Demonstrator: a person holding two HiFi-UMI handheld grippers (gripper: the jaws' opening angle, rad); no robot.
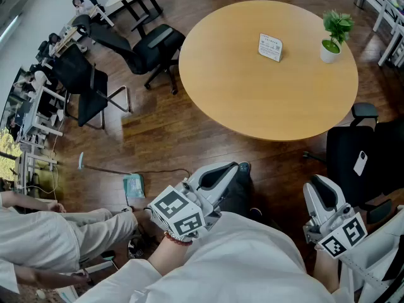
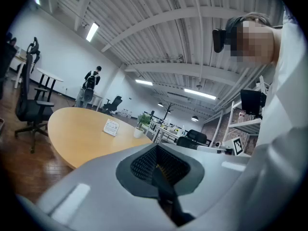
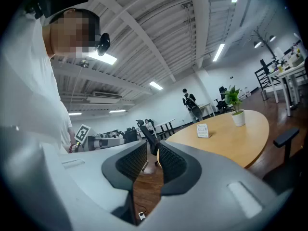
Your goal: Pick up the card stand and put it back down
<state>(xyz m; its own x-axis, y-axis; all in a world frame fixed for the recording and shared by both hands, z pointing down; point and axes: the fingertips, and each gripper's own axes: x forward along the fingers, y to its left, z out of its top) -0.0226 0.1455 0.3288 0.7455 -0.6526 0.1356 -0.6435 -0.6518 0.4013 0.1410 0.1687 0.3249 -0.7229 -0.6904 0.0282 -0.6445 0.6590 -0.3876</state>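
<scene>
Left gripper [image 2: 159, 165]: one; jaws clenched together with nothing between them, held low and close to the person's body, well short of the table.
Right gripper [image 3: 153, 160]: one; jaws released to a narrow gap through which only floor shows, grasping nothing, also well short of the table.
Marker cubes: two, one on each gripper [image 1: 177, 213] [image 1: 344, 235].
Card stand [image 1: 270, 47]: one; upright on the far half of the table, untouched and well apart from both grippers.
Potted plant [image 1: 331, 40]: one; in a white pot, near the card stand, towards the table's right edge.
Round table [image 1: 252, 100]: one; light wood, carrying just those two things.
Black chairs: three round the table, two at its left [image 1: 154, 49] [image 1: 85, 90], one at its right [image 1: 356, 150].
Other people: one seated at lower left [image 1: 38, 238], one standing far off [image 2: 90, 83].
</scene>
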